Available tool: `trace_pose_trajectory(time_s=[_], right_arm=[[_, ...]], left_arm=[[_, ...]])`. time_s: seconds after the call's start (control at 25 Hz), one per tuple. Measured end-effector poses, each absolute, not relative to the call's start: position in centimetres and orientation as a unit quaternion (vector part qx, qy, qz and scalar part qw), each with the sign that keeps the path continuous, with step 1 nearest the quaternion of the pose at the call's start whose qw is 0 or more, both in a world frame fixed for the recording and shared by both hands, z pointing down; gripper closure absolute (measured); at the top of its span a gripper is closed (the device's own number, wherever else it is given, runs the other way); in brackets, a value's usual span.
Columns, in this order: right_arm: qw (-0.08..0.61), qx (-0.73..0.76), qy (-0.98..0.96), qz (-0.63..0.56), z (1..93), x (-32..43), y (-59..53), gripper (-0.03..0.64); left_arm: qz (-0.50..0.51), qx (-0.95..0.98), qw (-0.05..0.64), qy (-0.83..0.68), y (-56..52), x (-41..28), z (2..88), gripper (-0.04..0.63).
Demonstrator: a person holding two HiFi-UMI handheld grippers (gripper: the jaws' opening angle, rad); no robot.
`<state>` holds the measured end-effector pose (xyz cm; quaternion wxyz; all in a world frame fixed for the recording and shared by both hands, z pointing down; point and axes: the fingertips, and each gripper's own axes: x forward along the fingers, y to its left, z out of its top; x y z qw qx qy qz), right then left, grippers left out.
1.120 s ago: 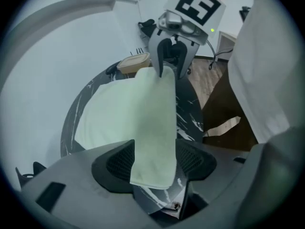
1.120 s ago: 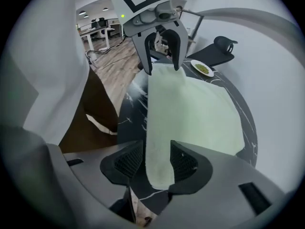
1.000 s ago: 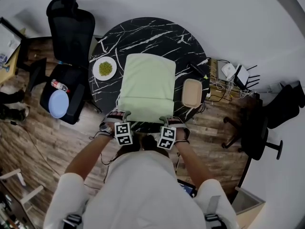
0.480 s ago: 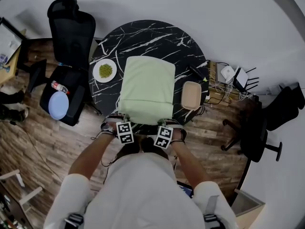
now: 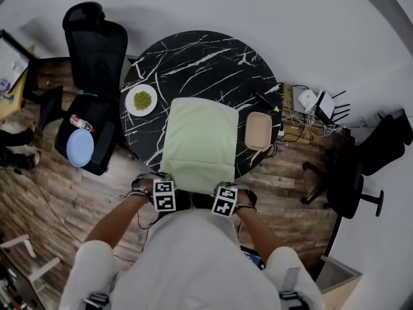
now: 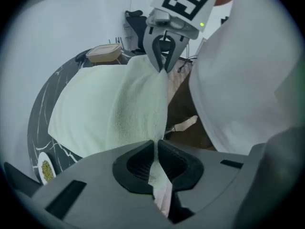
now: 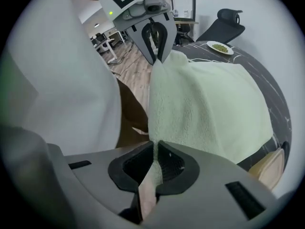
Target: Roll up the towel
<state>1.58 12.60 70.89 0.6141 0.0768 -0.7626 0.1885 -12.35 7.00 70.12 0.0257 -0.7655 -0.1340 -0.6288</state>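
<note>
Pale-green terry is what I see: one towel (image 5: 199, 144) spread flat on the black marble-patterned round table (image 5: 193, 57), filling the lower middle of the head view. Its long axis runs straight up the frame, from the table's lower rim toward the table's centre, with the near short edge pointing at me. I count two grippers, one on each near corner. The left gripper (image 6: 156, 163) has just been closing and now pinches the lower-left corner between its pads. The right gripper (image 7: 155, 168) has just been closing too and clamps the lower-right corner. The cloth edge is lifted between them. One white plate (image 5: 141, 99) sits left of the towel, and one tan container (image 5: 259, 130) sits to its right.
</note>
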Motion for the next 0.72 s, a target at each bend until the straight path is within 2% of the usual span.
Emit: trace_pose_trajectory(time_s=[0.28,0.52,0.72], right_arm=[[0.583,0.071,-0.773,0.238,67.9,0.4,15.6,0.595],[0.554,0.174,-0.783,0.224,64.7,2.9,8.8,0.594],[0.579,0.222,-0.765,0.174,65.6,5.1,2.3,0.592]], left_arm=[[-0.630,-0.755,0.012,-0.182,10.6,-13.7,68.7,0.571],[-0.616,-0.777,0.045,-0.120,3.6,-11.7,65.8,0.569],[-0.623,-0.771,0.099,-0.085,-2.3,-9.6,66.1,0.568]])
